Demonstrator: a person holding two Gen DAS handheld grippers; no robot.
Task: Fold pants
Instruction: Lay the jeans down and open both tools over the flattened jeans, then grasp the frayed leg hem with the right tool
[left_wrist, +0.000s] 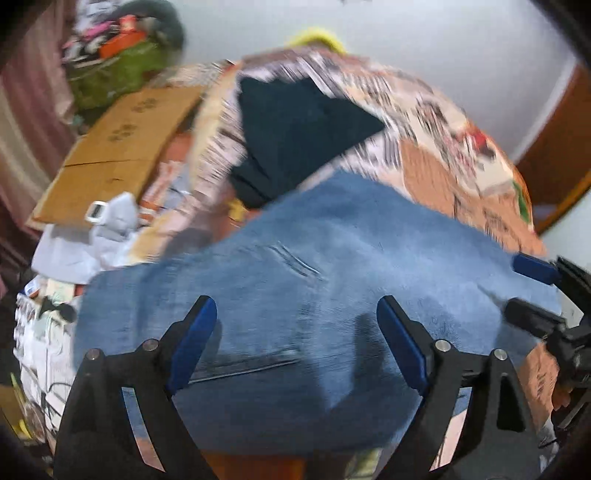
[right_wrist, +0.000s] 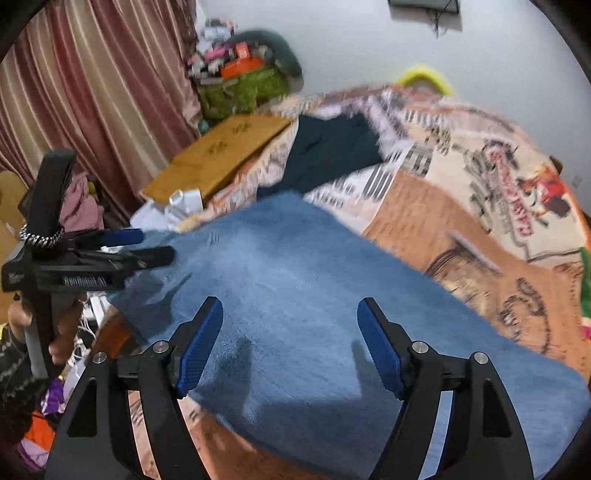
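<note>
Jeans (right_wrist: 303, 295) lie on the blanket (right_wrist: 461, 229), dark garment (right_wrist: 328, 155) behind them.

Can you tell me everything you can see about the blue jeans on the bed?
The blue jeans look like soft, faded light-blue denim, folded into a wide, flat slab. In the left wrist view a dark pocket slit and some stitched lines show on top. They lie flat on the patterned blanket, in front of a dark folded garment. Both grippers hang above them with fingers spread apart, and nothing is pinching the cloth. Only their shadows fall on the denim.
</note>
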